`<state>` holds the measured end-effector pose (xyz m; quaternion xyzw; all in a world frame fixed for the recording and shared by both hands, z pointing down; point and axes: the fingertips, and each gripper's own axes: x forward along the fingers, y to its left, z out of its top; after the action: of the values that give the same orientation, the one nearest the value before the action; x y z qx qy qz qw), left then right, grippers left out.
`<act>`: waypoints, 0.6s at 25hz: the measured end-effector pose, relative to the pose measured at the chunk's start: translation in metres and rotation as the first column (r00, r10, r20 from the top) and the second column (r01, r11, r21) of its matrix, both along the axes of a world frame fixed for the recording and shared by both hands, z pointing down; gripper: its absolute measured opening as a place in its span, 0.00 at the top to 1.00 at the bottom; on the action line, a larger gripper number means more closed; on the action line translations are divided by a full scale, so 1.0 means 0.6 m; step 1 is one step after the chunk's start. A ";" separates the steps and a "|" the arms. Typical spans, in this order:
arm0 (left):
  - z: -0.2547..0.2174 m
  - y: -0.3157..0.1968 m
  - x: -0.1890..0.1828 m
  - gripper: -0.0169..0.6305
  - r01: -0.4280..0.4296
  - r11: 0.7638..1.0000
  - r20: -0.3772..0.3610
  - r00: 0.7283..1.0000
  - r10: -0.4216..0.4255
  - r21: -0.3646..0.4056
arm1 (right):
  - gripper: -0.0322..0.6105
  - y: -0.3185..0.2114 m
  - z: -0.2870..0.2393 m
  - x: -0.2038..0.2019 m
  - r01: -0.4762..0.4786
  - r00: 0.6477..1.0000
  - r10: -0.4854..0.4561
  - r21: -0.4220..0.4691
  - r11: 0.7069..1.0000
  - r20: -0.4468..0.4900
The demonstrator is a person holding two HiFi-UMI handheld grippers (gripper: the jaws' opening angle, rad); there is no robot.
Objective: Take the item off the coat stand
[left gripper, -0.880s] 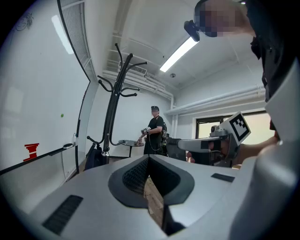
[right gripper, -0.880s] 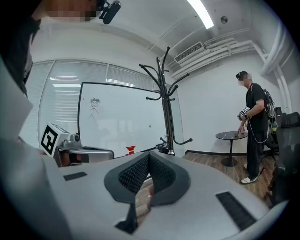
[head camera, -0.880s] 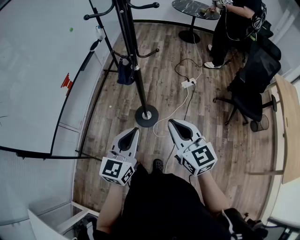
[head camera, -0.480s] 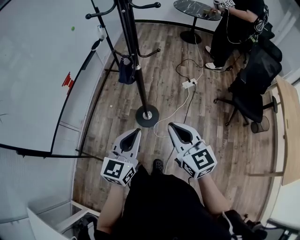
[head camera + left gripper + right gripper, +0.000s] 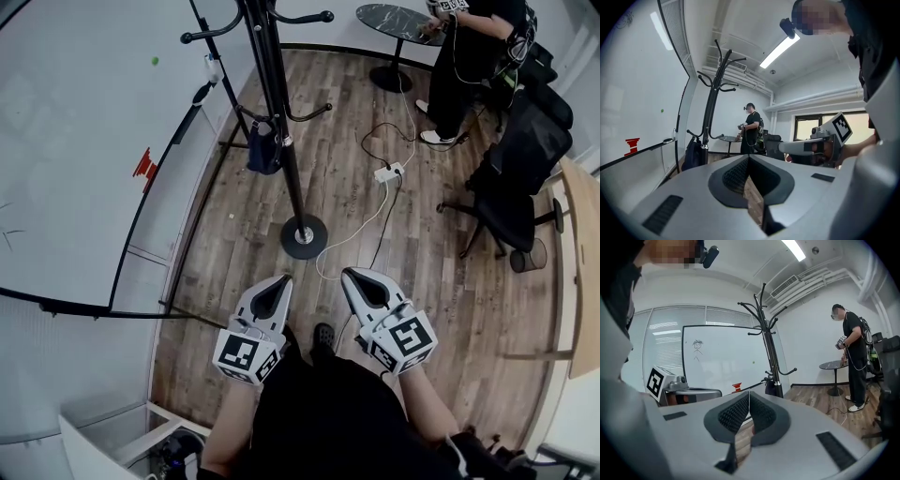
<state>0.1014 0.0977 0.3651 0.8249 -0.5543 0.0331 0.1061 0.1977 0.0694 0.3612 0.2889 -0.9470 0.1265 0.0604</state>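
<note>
While the dark blue bag [image 5: 262, 150] hangs from a low hook on the coat stand [image 5: 292, 187], close against the pole and beside the whiteboard [image 5: 84, 141], the task has not really started: nothing has been lifted off, and the whole job of reaching, gripping and unhooking is left. The left gripper [image 5: 281, 280] and the right gripper [image 5: 348, 274] are held side by side in front of the person's body, both pointing roughly toward the stand's round base and well apart from the bag. In the left gripper view the ribbed pads meet at the tips with nothing between them, and the stand and the bag [image 5: 693, 154] appear ahead and to the left. The right gripper view shows the same, its pads pressed together and empty, with the stand beyond them. I judge the next step to be a walk or reach forward, with one gripper spreading before it can take a strap. As for containers, the bag is the only one that matters, and what it holds cannot be seen from here; a wire bin [image 5: 531, 255] stands by the office chair [image 5: 511, 187], its contents too small to tell. Another person [image 5: 469, 56] stands at a round table [image 5: 398, 19] at the far side.
</note>
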 end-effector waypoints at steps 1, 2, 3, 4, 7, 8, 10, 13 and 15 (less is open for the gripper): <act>0.003 0.001 -0.006 0.95 0.005 1.000 -0.005 1.000 -0.005 -0.002 | 0.90 -0.001 0.004 -0.004 -0.002 1.000 0.002 -0.009 1.000 -0.004; 0.007 0.001 -0.013 0.95 0.009 1.000 -0.012 1.000 -0.009 -0.007 | 0.90 -0.001 0.007 -0.010 -0.003 1.000 0.003 -0.016 1.000 -0.009; 0.010 0.001 -0.020 0.95 0.012 1.000 -0.018 1.000 -0.012 -0.012 | 0.90 -0.001 0.008 -0.017 0.000 1.000 0.000 -0.017 1.000 -0.015; 0.014 -0.003 -0.027 0.95 0.013 1.000 -0.022 1.000 -0.013 -0.017 | 0.90 -0.002 0.006 -0.025 0.004 1.000 -0.005 -0.010 1.000 -0.020; 0.023 -0.026 -0.046 0.95 0.007 1.000 -0.034 0.999 -0.008 -0.022 | 0.90 -0.017 -0.004 -0.043 0.001 1.000 0.000 0.015 1.000 -0.029; 0.025 -0.033 -0.052 0.95 0.003 1.000 -0.039 0.999 -0.004 -0.023 | 0.90 -0.022 -0.004 -0.048 -0.006 1.000 0.006 0.013 1.000 -0.029; 0.029 -0.049 -0.066 0.95 -0.005 1.000 -0.043 0.999 0.004 -0.024 | 0.90 -0.033 0.000 -0.058 -0.018 0.999 0.018 0.004 1.000 -0.033; 0.026 -0.076 -0.092 0.95 -0.022 1.000 -0.049 0.999 0.020 -0.023 | 0.90 -0.051 0.001 -0.084 -0.029 0.999 0.028 -0.004 1.000 -0.043; 0.023 -0.094 -0.110 0.95 -0.031 0.999 -0.049 0.998 0.030 -0.023 | 0.90 -0.064 -0.003 -0.103 -0.034 0.998 0.033 -0.006 0.999 -0.044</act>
<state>0.0354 0.0415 0.3789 0.8326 -0.5383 0.0213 0.1288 0.1359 0.0310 0.3596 0.3072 -0.9401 0.1242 0.0800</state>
